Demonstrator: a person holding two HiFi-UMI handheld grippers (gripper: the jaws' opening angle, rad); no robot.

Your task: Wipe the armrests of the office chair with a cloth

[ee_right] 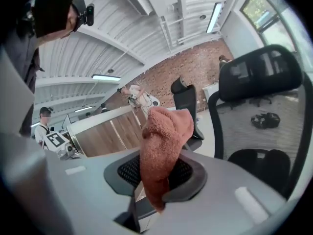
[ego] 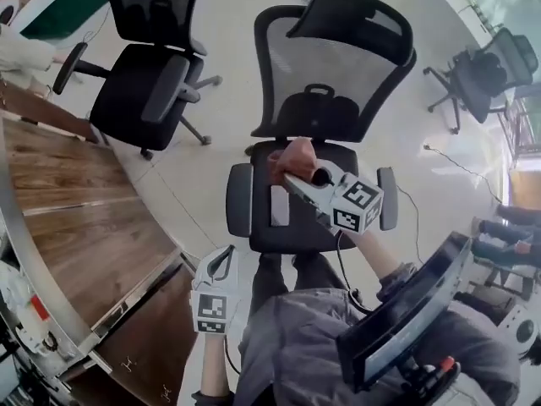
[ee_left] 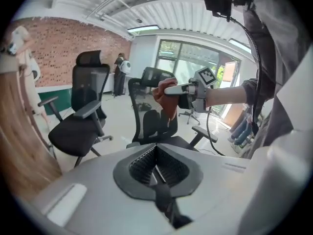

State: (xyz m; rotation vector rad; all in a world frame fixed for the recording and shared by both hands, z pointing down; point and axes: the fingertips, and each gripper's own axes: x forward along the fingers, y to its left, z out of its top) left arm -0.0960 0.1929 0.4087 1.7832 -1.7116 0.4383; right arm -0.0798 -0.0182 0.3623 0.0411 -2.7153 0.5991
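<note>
The soft, light cloth (ee_right: pixel 164 146) droops, clamped mid-fold by the right gripper (ego: pixel 287 178) jaws; the left gripper (ee_left: pixel 156 168) jaws sit together, empty. An armrest (ego: pixel 239 200) lies at the seat's (ego: pixel 262 233) nine o'clock.

Cloth (ee_right: pixel 164 151) masks the tips of the right tongs (ee_right: pixel 154 176); office chair (ego: pixel 321 83) base hidden under seat
</note>
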